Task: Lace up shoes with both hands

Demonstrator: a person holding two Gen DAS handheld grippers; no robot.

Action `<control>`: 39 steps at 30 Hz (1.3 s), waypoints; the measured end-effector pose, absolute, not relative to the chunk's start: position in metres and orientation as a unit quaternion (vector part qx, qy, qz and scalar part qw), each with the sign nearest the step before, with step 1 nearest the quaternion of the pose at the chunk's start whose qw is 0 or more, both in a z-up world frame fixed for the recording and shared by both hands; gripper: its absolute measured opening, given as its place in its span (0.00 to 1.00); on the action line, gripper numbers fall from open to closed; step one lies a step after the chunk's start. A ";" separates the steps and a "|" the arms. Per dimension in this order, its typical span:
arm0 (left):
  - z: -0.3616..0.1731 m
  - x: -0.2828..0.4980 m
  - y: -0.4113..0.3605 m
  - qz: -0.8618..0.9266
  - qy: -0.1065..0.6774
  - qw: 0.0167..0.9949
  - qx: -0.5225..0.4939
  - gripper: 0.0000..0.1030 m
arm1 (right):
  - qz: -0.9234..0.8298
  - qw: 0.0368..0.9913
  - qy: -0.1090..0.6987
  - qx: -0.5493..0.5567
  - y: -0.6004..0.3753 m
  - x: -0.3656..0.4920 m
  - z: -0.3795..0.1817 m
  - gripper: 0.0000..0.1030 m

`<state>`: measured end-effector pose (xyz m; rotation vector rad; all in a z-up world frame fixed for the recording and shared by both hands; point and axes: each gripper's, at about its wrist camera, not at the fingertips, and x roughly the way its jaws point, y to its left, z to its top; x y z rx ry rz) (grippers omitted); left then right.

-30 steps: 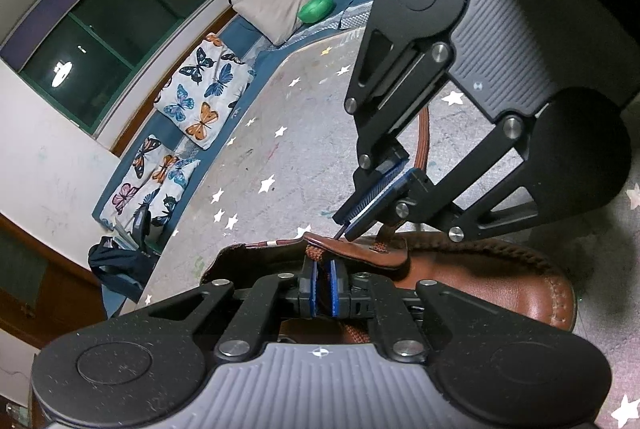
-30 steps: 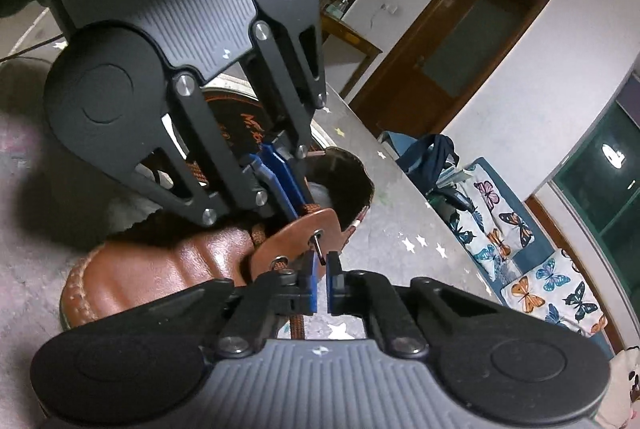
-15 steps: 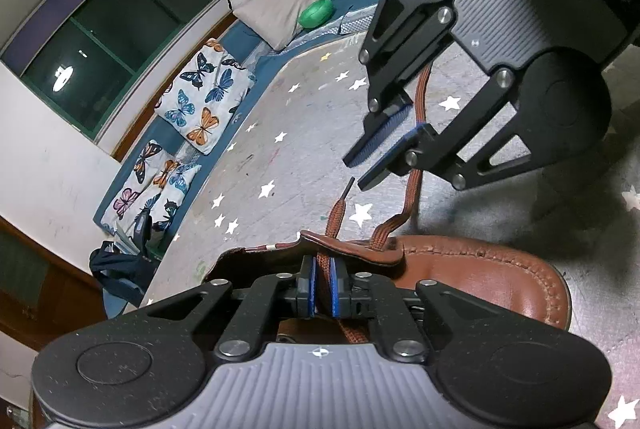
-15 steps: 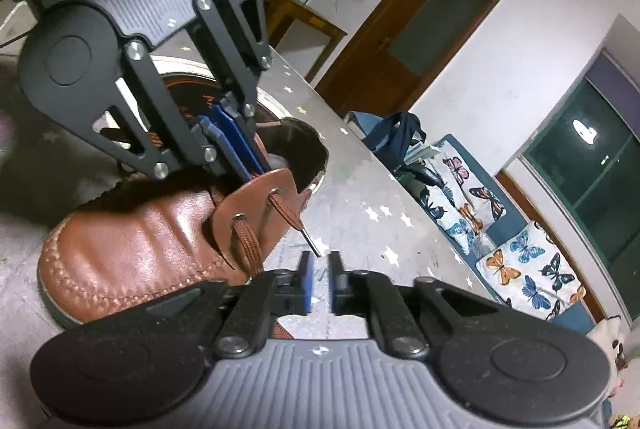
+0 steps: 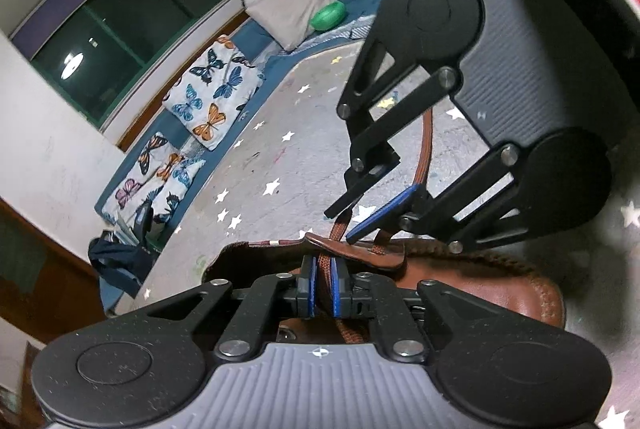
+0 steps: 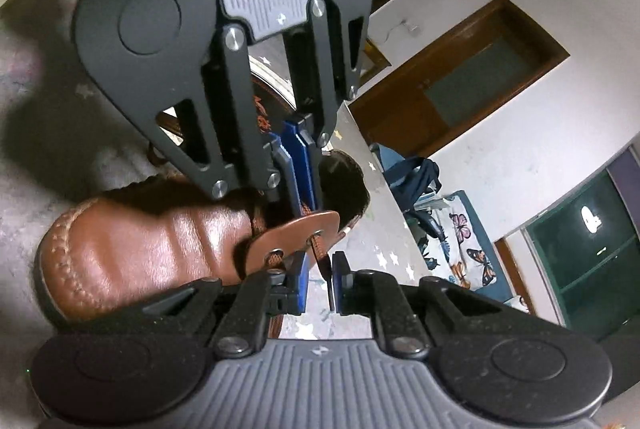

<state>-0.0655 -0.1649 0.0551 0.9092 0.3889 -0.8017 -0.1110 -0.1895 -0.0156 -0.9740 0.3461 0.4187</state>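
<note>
Both grippers at the brown shoe [image 6: 152, 241].
Left gripper [image 5: 323, 287] clamped on lace [image 5: 325, 261]; right gripper [image 6: 319, 283] apart around the lace tip at 12 o'clock.

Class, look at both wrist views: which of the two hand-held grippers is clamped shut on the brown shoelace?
The left hand-held gripper: its blue pads pinch the shoelace. The right hand-held gripper has a gap around the lace tip.

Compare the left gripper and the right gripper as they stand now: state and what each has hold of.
The left gripper is shut on the brown lace beside the shoe's flap, while the right gripper is open, with a gap between its pads. The left gripper holds a thick stretch of lace; the right gripper only brackets the lace tip that pokes through the flap's eyelet, not yet pinched. Both have blue pads and sit close over the flap.
</note>
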 end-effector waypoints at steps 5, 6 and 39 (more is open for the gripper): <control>0.065 -0.077 -0.146 -0.364 0.190 0.830 0.377 0.17 | 0.178 0.871 0.164 -0.428 -0.191 -0.110 -0.009 0.03; 0.067 -0.079 -0.142 -0.362 0.192 0.835 0.368 0.19 | 0.174 0.874 0.164 -0.422 -0.191 -0.110 -0.008 0.03; 0.019 -0.074 -0.101 -0.296 0.315 0.838 0.332 0.57 | 0.045 0.903 0.111 -0.413 -0.224 -0.115 0.046 0.02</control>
